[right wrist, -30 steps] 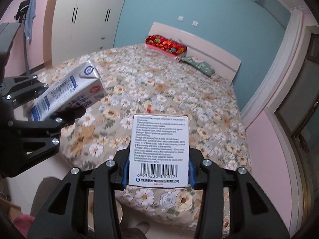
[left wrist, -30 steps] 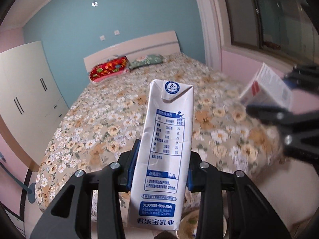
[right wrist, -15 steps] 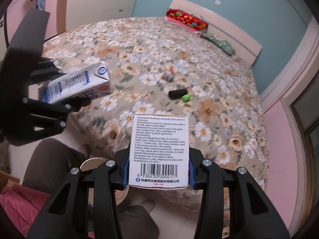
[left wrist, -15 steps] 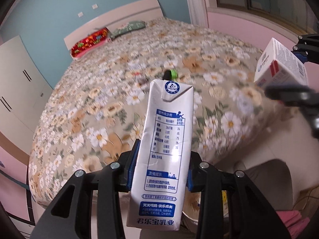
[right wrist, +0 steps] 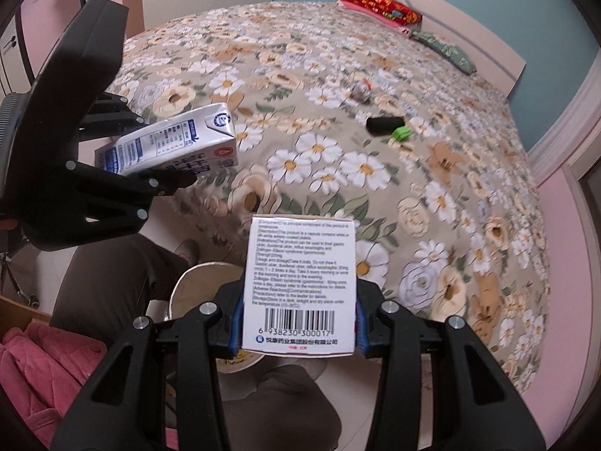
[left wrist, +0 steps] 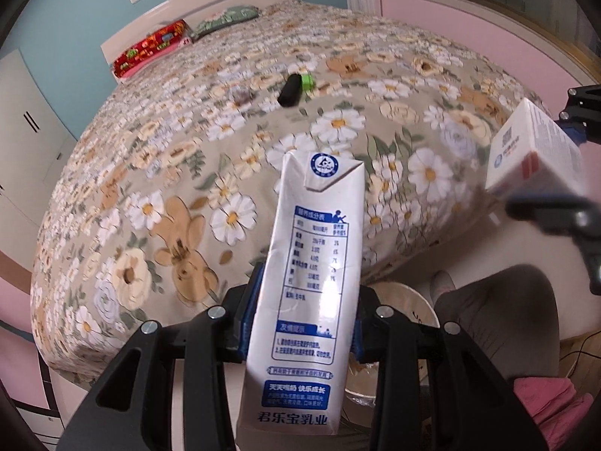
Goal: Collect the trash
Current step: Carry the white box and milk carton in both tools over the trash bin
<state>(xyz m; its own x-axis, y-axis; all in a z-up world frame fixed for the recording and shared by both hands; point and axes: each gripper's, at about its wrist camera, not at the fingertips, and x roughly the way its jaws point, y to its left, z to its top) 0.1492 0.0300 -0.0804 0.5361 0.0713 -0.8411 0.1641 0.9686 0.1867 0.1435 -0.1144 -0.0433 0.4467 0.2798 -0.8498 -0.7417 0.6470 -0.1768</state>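
We see bin mostly hidden behind tongs, contents unreadable. Left tongs clamped on milk carton; right tongs clamped on medicine box, both above bin beside bed.

Bright, even daylight; fisheye bending and dark vignetted corners; slight motion blur.

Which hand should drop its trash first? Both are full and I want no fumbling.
Left, marginally: the left tool holds the tall white milk carton over the round cream bin; the right tool holds its white medicine box more beside it.
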